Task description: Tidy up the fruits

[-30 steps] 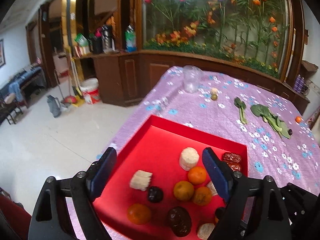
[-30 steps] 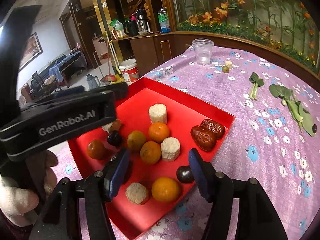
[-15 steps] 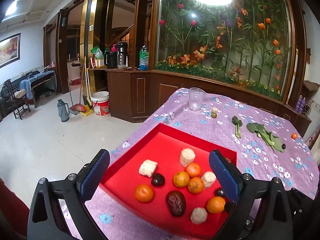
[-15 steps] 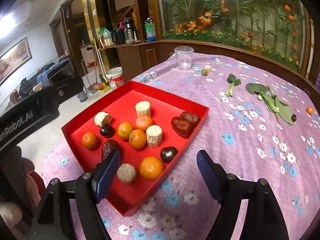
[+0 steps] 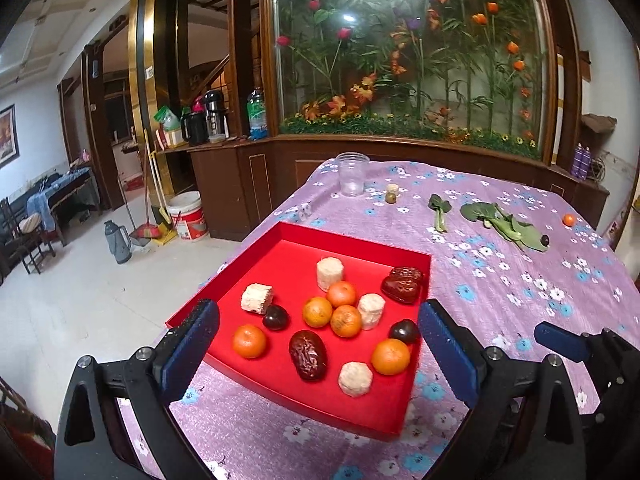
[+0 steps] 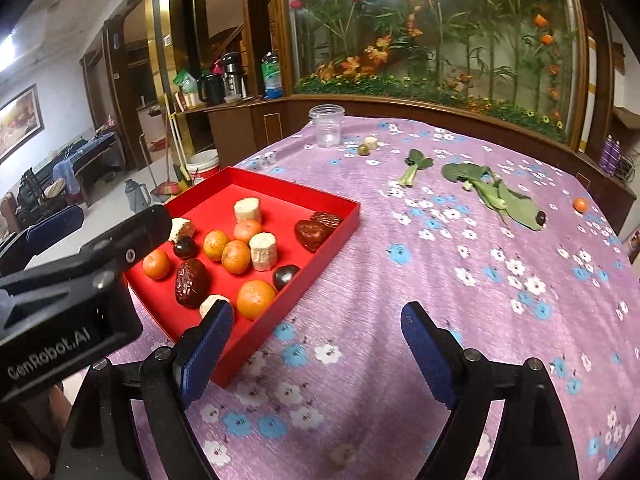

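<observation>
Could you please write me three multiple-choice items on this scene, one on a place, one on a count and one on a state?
1. Where does the clear plastic cup stand?
A. in the red tray
B. on the purple tablecloth beyond the red tray
C. on the floor

2. How many orange citrus fruits lie in the red tray?
A. two
B. eight
C. five

3. What does the left gripper hold?
A. nothing
B. a date
C. the cup

Answers:
1 B, the cup stands upright on the purple tablecloth past the tray's far rim.
2 C, five can be counted among the dates and pale chunks.
3 A, its jaws stand wide apart with nothing between them.
</observation>
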